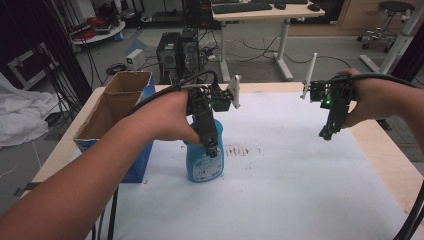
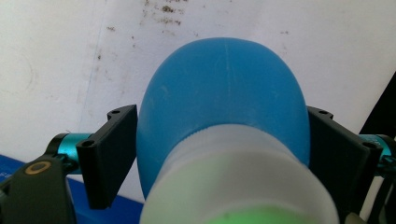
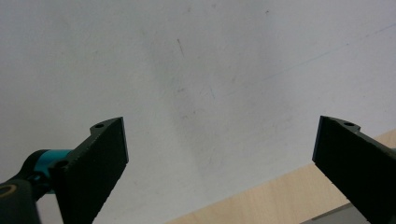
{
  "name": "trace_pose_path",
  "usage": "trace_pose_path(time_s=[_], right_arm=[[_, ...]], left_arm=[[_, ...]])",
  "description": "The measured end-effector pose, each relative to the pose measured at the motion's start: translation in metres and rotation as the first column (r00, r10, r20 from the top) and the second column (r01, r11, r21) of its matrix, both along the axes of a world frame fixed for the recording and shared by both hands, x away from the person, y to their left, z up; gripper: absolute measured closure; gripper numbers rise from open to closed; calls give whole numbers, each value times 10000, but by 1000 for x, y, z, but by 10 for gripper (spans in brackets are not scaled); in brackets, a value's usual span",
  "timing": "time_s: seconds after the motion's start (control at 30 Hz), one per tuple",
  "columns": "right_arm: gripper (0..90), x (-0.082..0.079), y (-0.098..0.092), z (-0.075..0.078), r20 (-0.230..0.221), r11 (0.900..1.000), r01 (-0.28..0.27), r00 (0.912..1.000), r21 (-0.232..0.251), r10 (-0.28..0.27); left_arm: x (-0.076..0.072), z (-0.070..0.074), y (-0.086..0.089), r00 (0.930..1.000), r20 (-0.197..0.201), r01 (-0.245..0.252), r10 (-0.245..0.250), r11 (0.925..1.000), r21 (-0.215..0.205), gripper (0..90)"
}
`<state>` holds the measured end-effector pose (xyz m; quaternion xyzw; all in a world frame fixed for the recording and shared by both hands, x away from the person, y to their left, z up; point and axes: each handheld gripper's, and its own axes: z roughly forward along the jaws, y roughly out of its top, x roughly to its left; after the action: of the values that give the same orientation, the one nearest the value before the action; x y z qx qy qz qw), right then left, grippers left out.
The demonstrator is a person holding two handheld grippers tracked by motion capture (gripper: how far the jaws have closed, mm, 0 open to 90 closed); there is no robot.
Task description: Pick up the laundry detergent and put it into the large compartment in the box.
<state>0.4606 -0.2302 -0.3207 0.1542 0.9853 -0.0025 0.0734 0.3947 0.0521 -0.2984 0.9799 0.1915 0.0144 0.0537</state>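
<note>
Standing at the grasp stage, with the lift and whatever follows judged as not yet begun: closing the left gripper (image 1: 212,150) from above on the blue bottle (image 1: 205,162), which is standing upright on the white surface (image 1: 300,170) just beside the open cardboard box (image 1: 120,100) and seemingly resting on its base. Seating the bottle's rounded shoulder squarely between the two black fingers (image 2: 112,154) in the left gripper view, with each pad appearing to be touching a side of the blue body and the pale cap (image 2: 233,163) rising toward the camera between them; holding at a middling width, set by the bottle itself. Hanging the right gripper (image 1: 325,134) above the surface's right side, well apart from the bottle, with its fingers (image 3: 93,163) spread wide and holding nothing, looking down on bare white sheet near the wooden edge. Judging the grip as centred, not off to one side.
</note>
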Motion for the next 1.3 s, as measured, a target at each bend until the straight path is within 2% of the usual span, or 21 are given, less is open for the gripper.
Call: trace_pose_path(time_s=[0.03,0.53,0.8,1.07,1.17,1.3], right_arm=[[24,0,0,0,-2,10000,-5,10000,1,5],[24,0,0,0,1,10000,-63,10000,14,63],[24,0,1,-1,9,9999,-133,9999,-38,133],[24,-1,1,-1,51,9999,-106,9999,-20,106],[24,-1,1,-1,69,9998,-170,9998,-69,170],[24,-1,2,-1,63,9997,-198,9998,-123,199]], left_arm=[[0,0,0,10000,-11,7,-7,10000,-4,204],[0,-1,-2,10000,-54,-28,29,10000,31,223],[-1,-1,-1,9999,-124,-3,4,9999,106,276],[0,-1,-1,9998,143,-109,106,9997,206,379],[0,0,-1,9997,163,-158,154,9996,217,381],[-2,3,0,10000,3,-91,91,9989,456,381]])
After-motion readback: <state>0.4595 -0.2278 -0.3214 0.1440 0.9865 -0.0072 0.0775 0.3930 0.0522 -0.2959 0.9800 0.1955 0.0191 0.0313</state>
